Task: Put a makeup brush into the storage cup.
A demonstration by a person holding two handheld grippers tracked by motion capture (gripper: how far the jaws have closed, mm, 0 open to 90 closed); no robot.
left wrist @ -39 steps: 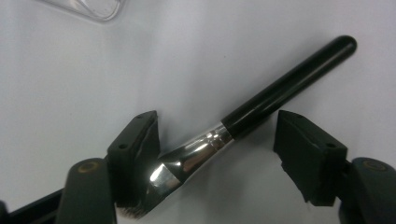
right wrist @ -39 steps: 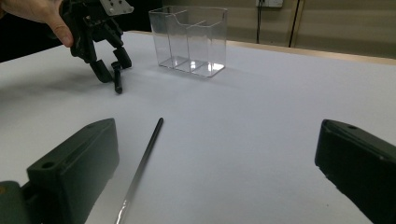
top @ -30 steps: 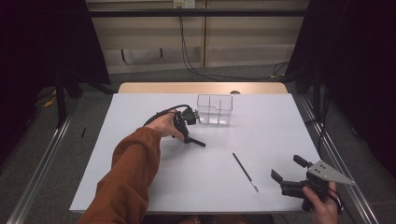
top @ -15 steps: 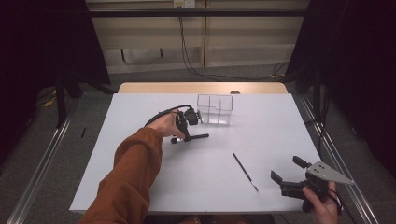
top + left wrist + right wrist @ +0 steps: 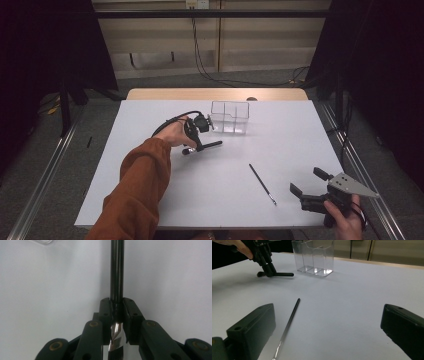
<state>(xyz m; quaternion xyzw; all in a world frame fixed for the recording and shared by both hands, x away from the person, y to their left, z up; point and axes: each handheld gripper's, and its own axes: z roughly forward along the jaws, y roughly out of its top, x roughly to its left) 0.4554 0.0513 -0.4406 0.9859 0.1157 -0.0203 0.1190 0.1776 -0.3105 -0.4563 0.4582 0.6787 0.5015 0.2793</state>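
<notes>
Since a second ago the left gripper (image 5: 200, 142) has just clamped the black pen (image 5: 117, 272); lifting it into the clear organizer (image 5: 230, 117) remains, and the right gripper (image 5: 311, 186) gapes empty.

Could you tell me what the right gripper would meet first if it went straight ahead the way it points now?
Probably the thin black stick lying just ahead of the right gripper, near its left jaw; depth is hard to judge.

My left arm wears a rust-orange sleeve (image 5: 137, 192). Both grippers are black; the left gripper (image 5: 195, 141) trails a black cable, the right gripper (image 5: 310, 187) carries a grey three-cornered plate with brass-coloured pivot pins.
</notes>
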